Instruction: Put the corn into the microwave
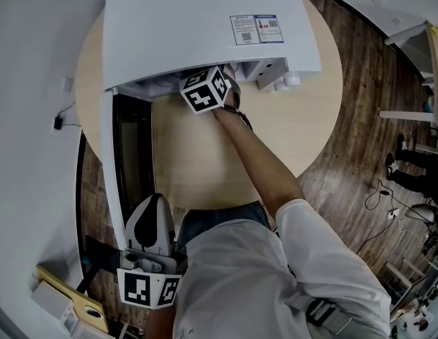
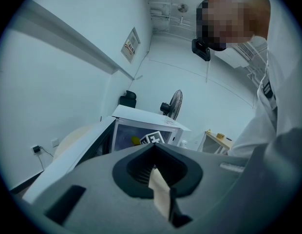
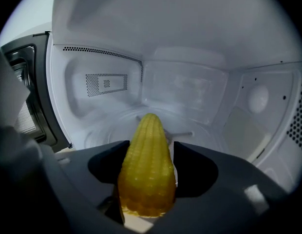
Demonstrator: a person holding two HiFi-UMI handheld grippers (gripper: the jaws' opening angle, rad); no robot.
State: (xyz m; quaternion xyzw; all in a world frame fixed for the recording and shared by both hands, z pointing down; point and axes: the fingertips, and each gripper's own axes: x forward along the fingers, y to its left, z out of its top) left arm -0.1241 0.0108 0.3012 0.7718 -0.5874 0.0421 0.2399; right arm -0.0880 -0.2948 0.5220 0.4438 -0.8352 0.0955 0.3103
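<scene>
The white microwave (image 1: 205, 27) stands on the round table with its door (image 1: 127, 161) swung open to the left. My right gripper (image 3: 148, 152) reaches into the cavity, shut on the yellow corn cob (image 3: 147, 174), whose tip points inward over the glass turntable (image 3: 199, 126). In the head view only this gripper's marker cube (image 1: 205, 90) shows at the oven's mouth. My left gripper (image 1: 152, 221) is held back near my body, off the table, its jaws together with nothing between them. From the left gripper view, the microwave (image 2: 141, 118) and a bit of the corn (image 2: 135, 141) show ahead.
The round wooden table (image 1: 304, 126) stands on a dark plank floor (image 1: 346, 189). A standing fan (image 2: 174, 103) and a small shelf (image 2: 219, 138) are behind the microwave. A person's legs (image 1: 410, 171) show at the right edge. A yellow board (image 1: 70, 295) lies at the lower left.
</scene>
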